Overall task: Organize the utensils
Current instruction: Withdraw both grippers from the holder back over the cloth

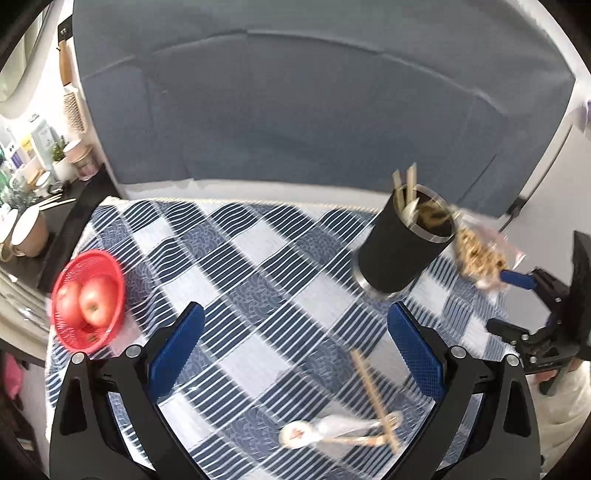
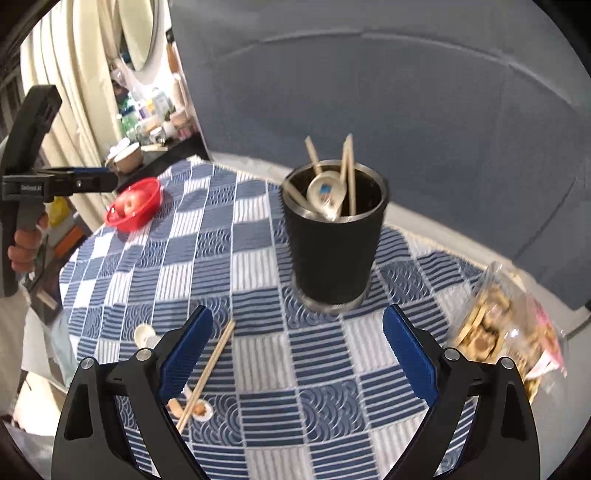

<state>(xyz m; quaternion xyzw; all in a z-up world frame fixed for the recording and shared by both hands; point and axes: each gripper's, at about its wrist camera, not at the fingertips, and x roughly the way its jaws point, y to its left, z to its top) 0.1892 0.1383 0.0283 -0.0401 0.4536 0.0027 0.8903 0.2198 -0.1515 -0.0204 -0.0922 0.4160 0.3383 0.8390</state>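
a round table (image 2: 258, 236) stands in front of me under a blue and white checked cloth (image 1: 258, 266), part striped, part wave-patterned. behind it runs a big grey-blue upholstered panel (image 1: 314, 110) with stitched seams, like a sofa back or headboard, with a pale ledge along its base. to the left a dark shelf (image 1: 70, 218) is crowded with bottles, cups and a small potted plant (image 1: 59, 151). cream curtains (image 2: 70, 92) hang beyond it, beside a round mirror (image 2: 138, 33). the light is even and soft.
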